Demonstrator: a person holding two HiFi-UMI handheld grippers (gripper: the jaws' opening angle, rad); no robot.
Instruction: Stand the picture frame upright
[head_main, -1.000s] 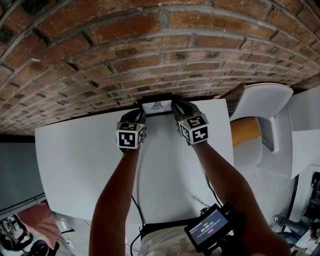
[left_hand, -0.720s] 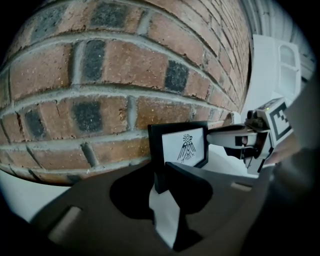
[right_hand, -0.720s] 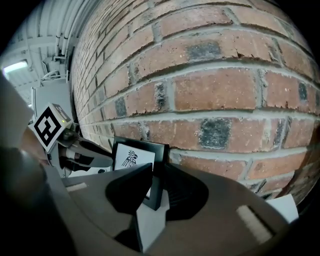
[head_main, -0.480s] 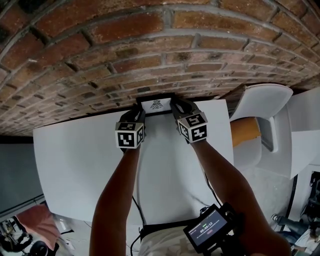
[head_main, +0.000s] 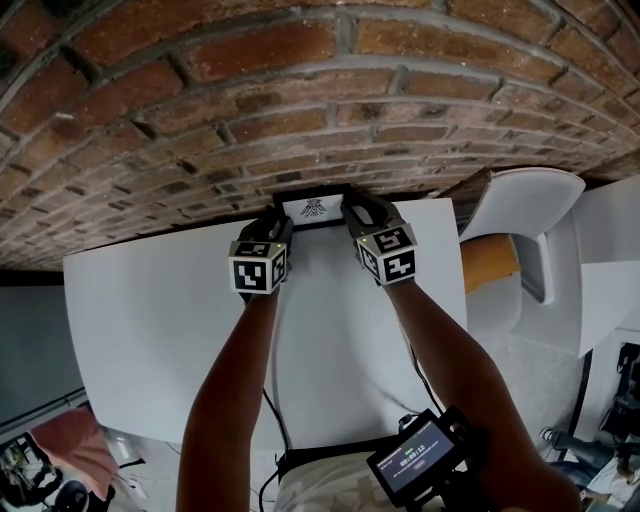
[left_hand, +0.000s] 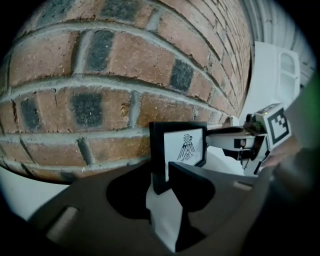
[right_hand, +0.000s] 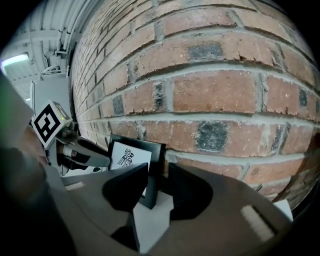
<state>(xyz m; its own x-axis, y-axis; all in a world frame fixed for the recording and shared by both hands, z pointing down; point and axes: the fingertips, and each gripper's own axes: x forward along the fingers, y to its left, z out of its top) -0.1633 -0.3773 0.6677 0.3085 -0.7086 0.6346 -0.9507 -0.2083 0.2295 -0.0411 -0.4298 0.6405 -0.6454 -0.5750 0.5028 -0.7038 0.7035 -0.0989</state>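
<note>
The picture frame (head_main: 312, 208) stands upright at the far edge of the white counter (head_main: 150, 320), just in front of the brick wall (head_main: 300, 100), with its bird print facing you. Whether its back touches the bricks can't be made out. Your left gripper (head_main: 281, 224) sits at the frame's left side and your right gripper (head_main: 353, 213) at its right side, both angled down toward the counter. Both sets of jaws have just been opening and now stand wide. The frame's left edge stands between the left jaws and its right edge between the right jaws (each gripper view shows this plainly). The pads no longer press on it, so neither gripper holds the frame. A white chair (head_main: 530, 210) stands off to the counter's right.
</note>
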